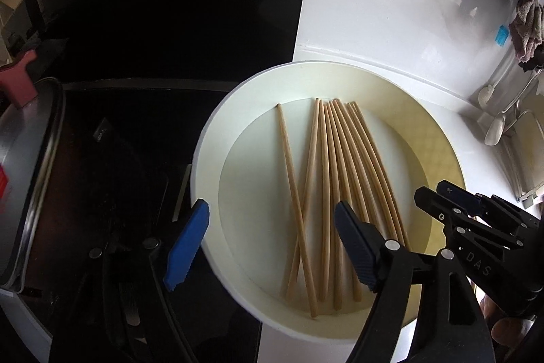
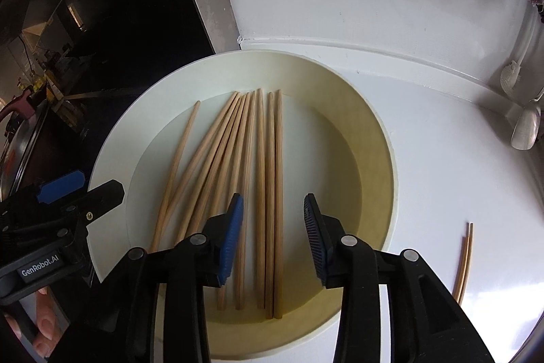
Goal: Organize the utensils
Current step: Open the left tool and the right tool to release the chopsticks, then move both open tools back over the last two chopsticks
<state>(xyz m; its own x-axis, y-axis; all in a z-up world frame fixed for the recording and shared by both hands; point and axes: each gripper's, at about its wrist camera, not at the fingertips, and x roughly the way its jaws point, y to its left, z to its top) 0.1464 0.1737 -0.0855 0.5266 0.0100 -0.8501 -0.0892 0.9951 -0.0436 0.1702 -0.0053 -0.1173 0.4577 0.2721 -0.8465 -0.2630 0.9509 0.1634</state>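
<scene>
1. Left gripper [image 1: 272,247]: jaws spread wide, nothing between the pads, poised over the left part of the plate [image 1: 238,97]; contact with the chopsticks not discernible.
2. Right gripper [image 2: 273,237]: jaws moderately apart, nothing held, straddling two or three chopsticks [image 2: 268,193].
3. Chopsticks loose inside the plate, on the white counter [image 2: 442,176].
4. One pair of chopsticks [image 2: 464,261] apart, on counter right of plate.
</scene>
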